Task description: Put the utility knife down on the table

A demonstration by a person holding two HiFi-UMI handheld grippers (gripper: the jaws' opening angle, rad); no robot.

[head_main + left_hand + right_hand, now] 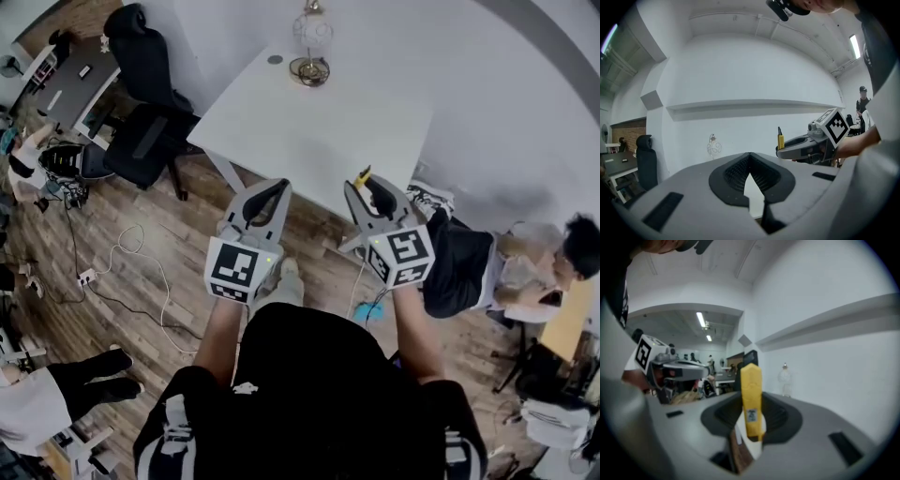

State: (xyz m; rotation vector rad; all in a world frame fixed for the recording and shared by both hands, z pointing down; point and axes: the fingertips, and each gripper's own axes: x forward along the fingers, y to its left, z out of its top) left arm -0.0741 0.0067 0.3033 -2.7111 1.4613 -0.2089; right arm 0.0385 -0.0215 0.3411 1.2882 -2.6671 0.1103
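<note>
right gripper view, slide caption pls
Right tool shut on a yellow utility knife standing upright between its jaws.

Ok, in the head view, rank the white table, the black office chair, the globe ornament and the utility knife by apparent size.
1. white table
2. black office chair
3. globe ornament
4. utility knife, though the right gripper hides most of it

The yellow utility knife [751, 399] stands upright, clamped between the jaws of the right gripper [750, 426], near the white table's [309, 122] edge.
</note>
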